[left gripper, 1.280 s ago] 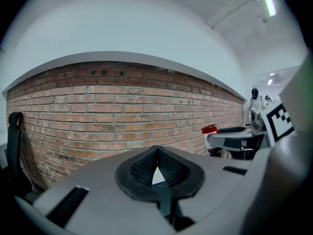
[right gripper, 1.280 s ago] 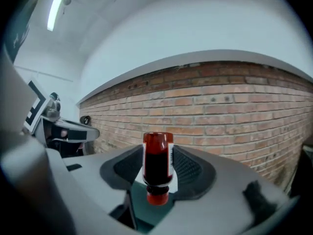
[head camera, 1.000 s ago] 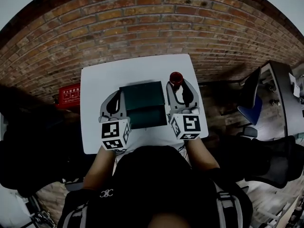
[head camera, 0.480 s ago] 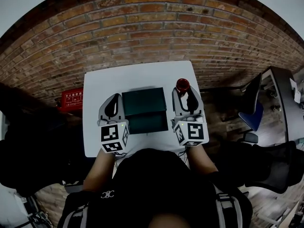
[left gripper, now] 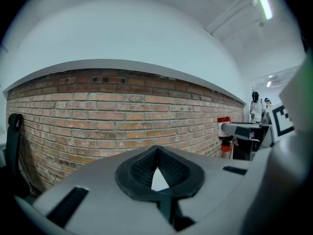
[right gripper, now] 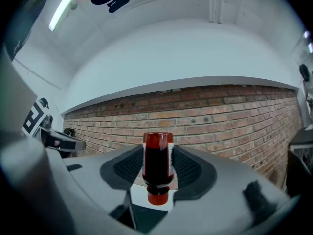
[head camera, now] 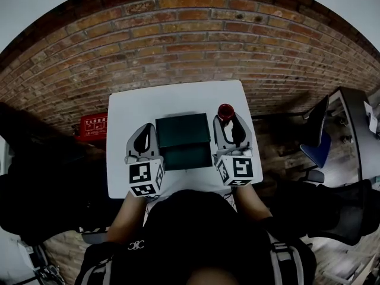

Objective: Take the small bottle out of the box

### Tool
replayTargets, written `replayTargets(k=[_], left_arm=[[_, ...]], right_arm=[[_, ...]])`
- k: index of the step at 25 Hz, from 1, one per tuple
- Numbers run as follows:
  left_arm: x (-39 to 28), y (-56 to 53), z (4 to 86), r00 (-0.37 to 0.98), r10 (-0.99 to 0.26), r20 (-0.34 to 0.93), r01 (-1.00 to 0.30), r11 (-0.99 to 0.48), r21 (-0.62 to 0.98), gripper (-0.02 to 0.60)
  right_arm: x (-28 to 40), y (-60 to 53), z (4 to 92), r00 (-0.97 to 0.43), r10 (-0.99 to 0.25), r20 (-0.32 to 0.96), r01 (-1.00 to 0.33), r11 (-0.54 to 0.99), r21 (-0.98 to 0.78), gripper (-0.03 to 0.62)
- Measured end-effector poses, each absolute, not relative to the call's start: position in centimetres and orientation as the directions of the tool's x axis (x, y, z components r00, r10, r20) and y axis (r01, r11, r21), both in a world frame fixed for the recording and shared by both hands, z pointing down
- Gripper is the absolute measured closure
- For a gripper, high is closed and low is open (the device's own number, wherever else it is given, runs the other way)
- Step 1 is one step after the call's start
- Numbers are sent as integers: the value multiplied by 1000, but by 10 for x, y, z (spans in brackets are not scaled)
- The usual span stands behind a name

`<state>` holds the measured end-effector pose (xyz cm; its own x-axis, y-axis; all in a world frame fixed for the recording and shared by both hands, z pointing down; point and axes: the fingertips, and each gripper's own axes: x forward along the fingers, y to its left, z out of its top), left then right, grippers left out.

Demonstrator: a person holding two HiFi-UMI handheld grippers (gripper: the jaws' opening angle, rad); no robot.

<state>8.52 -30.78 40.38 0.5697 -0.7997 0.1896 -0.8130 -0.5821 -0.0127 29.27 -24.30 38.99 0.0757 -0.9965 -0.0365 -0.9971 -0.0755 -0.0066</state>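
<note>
Right gripper view: right gripper (right gripper: 157,174) jaws clamped on the small dark-red bottle with a red cap (right gripper: 157,163), cap down. Head view puts it just beside the dark green rectangular box (head camera: 183,140) on the white desk (head camera: 178,97), outside it. Left gripper (left gripper: 156,170) jaws closed, empty. Extraction looks done; only set-down left.

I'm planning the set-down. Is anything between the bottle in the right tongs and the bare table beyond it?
Nothing visible does. The small bottle sits clamped in the right tongs, to the right of the box, with only bare white table ahead of it.
</note>
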Motion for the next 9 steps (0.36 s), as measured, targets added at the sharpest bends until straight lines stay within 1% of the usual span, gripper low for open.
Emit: replayTargets(k=[9], left_arm=[[82, -306, 409, 567, -798, 204, -814, -581, -13, 571]], right_arm=[[281, -244, 392, 35, -999, -23, -999, -35, 5, 399]])
